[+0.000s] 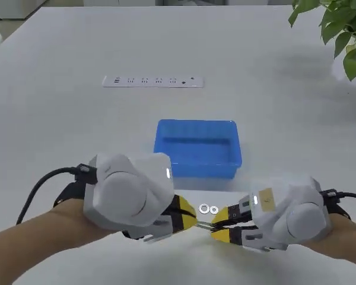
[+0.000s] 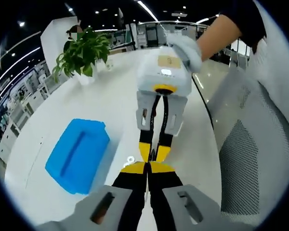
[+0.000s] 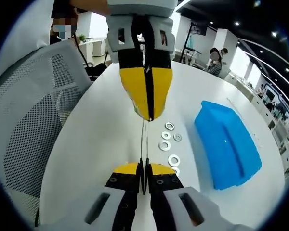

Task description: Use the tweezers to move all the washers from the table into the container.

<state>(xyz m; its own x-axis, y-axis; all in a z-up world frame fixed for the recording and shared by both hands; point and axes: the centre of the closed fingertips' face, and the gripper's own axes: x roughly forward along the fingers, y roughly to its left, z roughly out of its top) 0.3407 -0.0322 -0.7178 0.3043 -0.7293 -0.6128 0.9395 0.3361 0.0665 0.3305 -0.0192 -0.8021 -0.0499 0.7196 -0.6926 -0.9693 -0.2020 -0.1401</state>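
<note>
A white counter point(image 1: 273, 89) is seen, with an open blue container point(image 1: 199, 148) set near its middle. Nearer the person, the left hand-held gripper point(image 1: 192, 217) and the right hand-held gripper point(image 1: 217, 225) are pointed tip to tip. A white power strip point(image 1: 152, 81) is laid beyond the container; its markings are too small to be read. Thin metal tweezers point(image 3: 144, 139) are spanned between the two hand-held grippers, one end clamped in the closed jaws of each. Five washers point(image 3: 164, 145) are scattered on the counter between the tweezers and the container.

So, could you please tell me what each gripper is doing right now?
Left gripper: shut on the tweezers.
Right gripper: shut on the tweezers too.
</note>
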